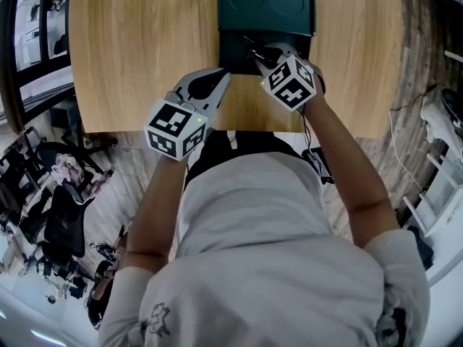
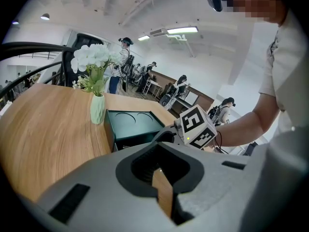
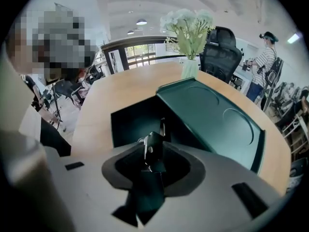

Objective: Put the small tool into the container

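A dark green container (image 1: 266, 9) lies on the wooden table (image 1: 130, 49) with its lid folded back and its dark compartment (image 3: 133, 122) showing. My right gripper (image 1: 255, 55) points steeply down over that compartment. A small black tool (image 3: 152, 149) with a metal rivet stands between its jaws, which are spread apart and do not press on it. My left gripper (image 1: 219, 78) hovers just left of the container's near corner, above the table. In the left gripper view the jaws (image 2: 161, 180) leave a narrow slit with only wood seen through it.
A pale green vase (image 2: 97, 108) of white flowers stands at the far side of the table, left of the lid (image 3: 217, 115). The table's near edge runs right under both my hands. Black chairs and clutter stand on the floor at lower left.
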A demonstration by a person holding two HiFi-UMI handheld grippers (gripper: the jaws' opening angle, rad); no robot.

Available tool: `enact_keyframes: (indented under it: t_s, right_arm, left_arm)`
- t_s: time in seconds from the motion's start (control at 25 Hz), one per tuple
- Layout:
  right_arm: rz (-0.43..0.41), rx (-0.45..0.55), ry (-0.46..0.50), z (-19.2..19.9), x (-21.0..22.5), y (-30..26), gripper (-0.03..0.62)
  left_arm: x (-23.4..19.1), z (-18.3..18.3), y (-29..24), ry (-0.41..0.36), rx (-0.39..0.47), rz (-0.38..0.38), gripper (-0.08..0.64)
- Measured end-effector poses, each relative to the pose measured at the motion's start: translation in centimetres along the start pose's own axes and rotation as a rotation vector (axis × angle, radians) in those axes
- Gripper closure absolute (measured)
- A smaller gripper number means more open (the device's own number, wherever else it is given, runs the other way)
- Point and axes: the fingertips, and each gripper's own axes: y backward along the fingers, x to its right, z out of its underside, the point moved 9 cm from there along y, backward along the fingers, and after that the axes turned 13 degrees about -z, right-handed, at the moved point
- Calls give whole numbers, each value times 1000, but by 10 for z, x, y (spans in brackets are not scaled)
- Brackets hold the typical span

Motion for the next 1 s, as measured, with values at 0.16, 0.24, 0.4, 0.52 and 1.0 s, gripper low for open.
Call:
enact_keyframes:
  t_s: [0.16,0.24,0.4,0.52,1.0]
  right_arm:
    - [-64,38,-133,1,-3,-1,428]
    - [-48,49,-152,1,-5,3,419]
    - [0,80,-174,-2,-18,17,419]
    - [35,129,-197,-8,-32,26,420]
    - [210,332,-225,-25,-112,75,480]
  left_arm:
    - [-3,4,13,14,2,22,555]
    - [-2,4,21,6,11,31,555]
    - [3,1,43,-25,36,41,555]
    - [4,1,59,-54,52,54,555]
    - [11,17,122,-139,111,114,555]
